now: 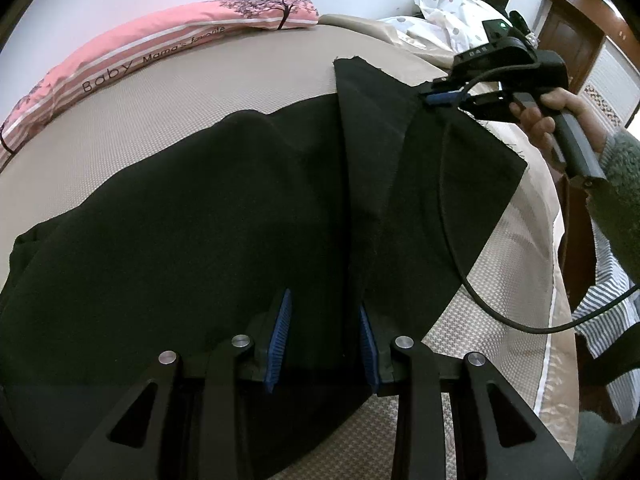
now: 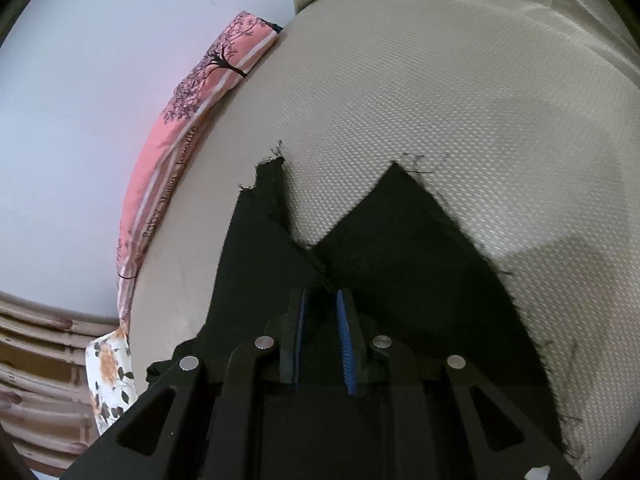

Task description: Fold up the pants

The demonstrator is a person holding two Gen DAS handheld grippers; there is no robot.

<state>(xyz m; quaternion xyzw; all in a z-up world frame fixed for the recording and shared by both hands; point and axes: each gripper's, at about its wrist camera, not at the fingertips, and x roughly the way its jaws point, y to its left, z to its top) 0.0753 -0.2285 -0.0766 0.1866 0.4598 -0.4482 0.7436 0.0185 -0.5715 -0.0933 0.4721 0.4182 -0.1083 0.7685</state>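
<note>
One pair of black woven pants (image 1: pixel 200 220) lies spread on the beige textured mattress (image 1: pixel 160 100), covering most of the near bed surface. The left gripper (image 1: pixel 324 340), black with two blue ribbed pads, sits low at the near edge of the pants; its jaws stand apart with a raised fold of black cloth between them, and whether the pads actually pinch it cannot be told. To the right, one black cable (image 1: pixel 460 248) loops across the cloth. Farther out, the right gripper (image 1: pixel 444 98), held by one hand (image 1: pixel 552 116) in a grey fuzzy sleeve, has its blue-padded jaws clamped on a lifted corner of a pant leg. The right wrist view shows that gripper (image 2: pixel 320 336) with cloth bunched between narrow-set pads, and two frayed leg-hem points beyond it on the mattress. At the far edge lies one pink striped pillow (image 1: pixel 160 48) printed with trees and lettering. One white spotted quilt (image 1: pixel 444 12) is heaped far right.
</note>
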